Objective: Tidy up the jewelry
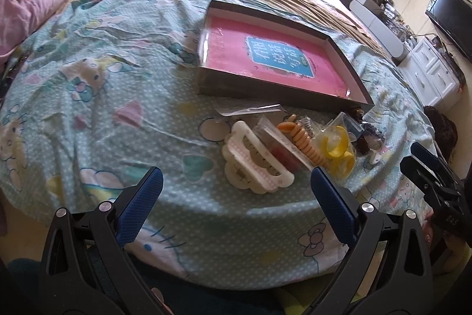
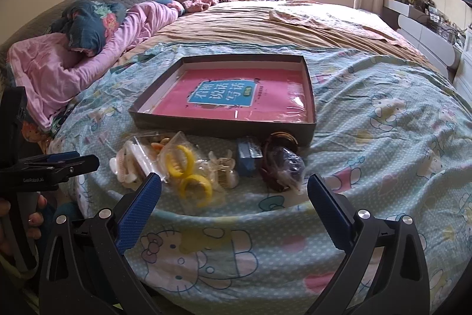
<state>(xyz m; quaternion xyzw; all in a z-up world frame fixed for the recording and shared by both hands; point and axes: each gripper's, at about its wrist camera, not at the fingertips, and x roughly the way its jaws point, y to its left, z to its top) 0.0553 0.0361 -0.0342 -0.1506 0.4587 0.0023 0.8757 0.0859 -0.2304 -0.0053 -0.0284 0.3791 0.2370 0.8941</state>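
Note:
A shallow grey box [image 1: 265,92] [image 2: 218,127] with a pink book inside lies on the bed. In front of it is a pile of hair accessories: a white claw clip [image 1: 253,164] [image 2: 126,164], an orange coil tie [image 1: 303,142], yellow clips in a clear bag [image 1: 339,149] [image 2: 188,170], a clear claw clip [image 2: 222,171], a blue box [image 2: 247,157] and a dark bagged item [image 2: 283,167]. My left gripper [image 1: 236,185] is open and empty just before the white clip. My right gripper [image 2: 234,191] is open and empty before the pile.
The bed has a teal Hello Kitty sheet [image 1: 103,108] [image 2: 383,123]. Pink bedding and pillows [image 2: 88,49] lie at the far left. White drawers and a TV [image 1: 451,19] stand to the right of the bed.

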